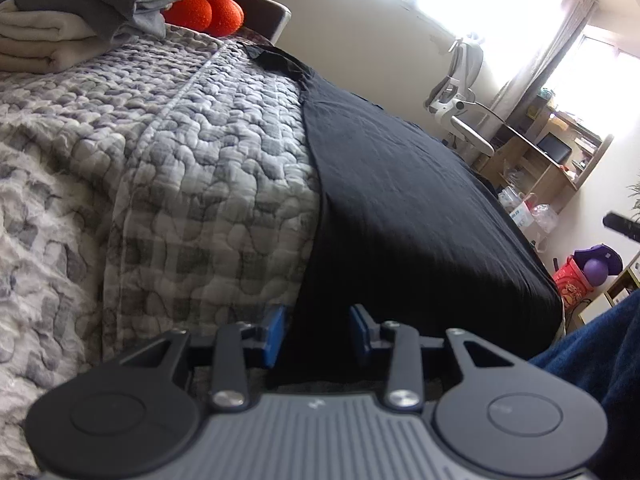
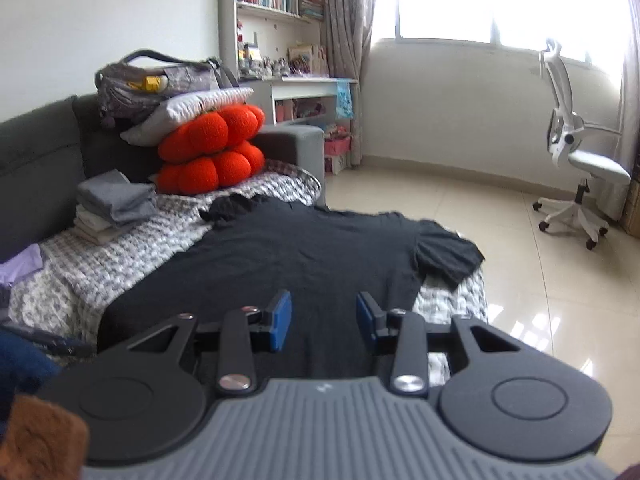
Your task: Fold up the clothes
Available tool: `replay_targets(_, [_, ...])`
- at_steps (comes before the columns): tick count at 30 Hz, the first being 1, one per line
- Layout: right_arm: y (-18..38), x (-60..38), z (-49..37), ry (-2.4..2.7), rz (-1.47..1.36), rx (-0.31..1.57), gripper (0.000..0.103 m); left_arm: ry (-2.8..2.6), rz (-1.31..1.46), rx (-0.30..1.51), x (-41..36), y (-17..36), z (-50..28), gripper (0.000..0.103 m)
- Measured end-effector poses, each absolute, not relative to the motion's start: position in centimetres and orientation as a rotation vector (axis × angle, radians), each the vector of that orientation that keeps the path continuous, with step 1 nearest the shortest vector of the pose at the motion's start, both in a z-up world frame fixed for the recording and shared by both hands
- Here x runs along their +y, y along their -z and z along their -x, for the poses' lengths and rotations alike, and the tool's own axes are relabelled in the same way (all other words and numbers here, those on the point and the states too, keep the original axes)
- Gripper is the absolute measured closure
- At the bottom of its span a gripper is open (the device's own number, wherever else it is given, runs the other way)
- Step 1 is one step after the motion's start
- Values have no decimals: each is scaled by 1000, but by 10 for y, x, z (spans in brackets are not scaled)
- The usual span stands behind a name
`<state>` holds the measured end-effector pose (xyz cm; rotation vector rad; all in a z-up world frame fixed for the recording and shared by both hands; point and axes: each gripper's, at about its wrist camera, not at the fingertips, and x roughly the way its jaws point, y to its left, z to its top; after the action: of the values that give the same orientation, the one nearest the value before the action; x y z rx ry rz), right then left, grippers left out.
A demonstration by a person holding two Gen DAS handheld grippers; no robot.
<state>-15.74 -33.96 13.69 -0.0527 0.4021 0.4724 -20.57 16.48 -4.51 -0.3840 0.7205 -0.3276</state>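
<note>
A black T-shirt (image 1: 400,200) lies spread flat on a grey-and-white quilt (image 1: 180,152), and its near hem hangs over the bed's front edge. My left gripper (image 1: 318,330) sits low at that hem by the shirt's left side edge. Its blue pads stand apart and the cloth shows in the gap, not pinched. In the right wrist view the T-shirt (image 2: 288,256) stretches away with one sleeve (image 2: 448,252) out to the right. My right gripper (image 2: 323,320) hovers above the shirt's near part, open, with nothing between its pads.
A stack of folded grey and cream clothes (image 2: 112,204) rests on the quilt (image 2: 120,256) at the back left, beside orange cushions (image 2: 212,148) and a bag. A white office chair (image 2: 576,152) stands on the tiled floor to the right. A person's blue-clad leg (image 1: 592,360) is close by.
</note>
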Motion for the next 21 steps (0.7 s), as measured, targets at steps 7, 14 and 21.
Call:
replay_targets(7, [-161, -315, 164, -537, 116, 353, 56, 357, 378, 730, 158, 66, 199, 68])
replay_targets(14, [-122, -278, 144, -545, 138, 468, 56, 354, 359, 731, 152, 70, 195, 102])
replay_targets(21, [-125, -239, 130, -655, 169, 526, 56, 407, 499, 693, 171, 55, 208, 103])
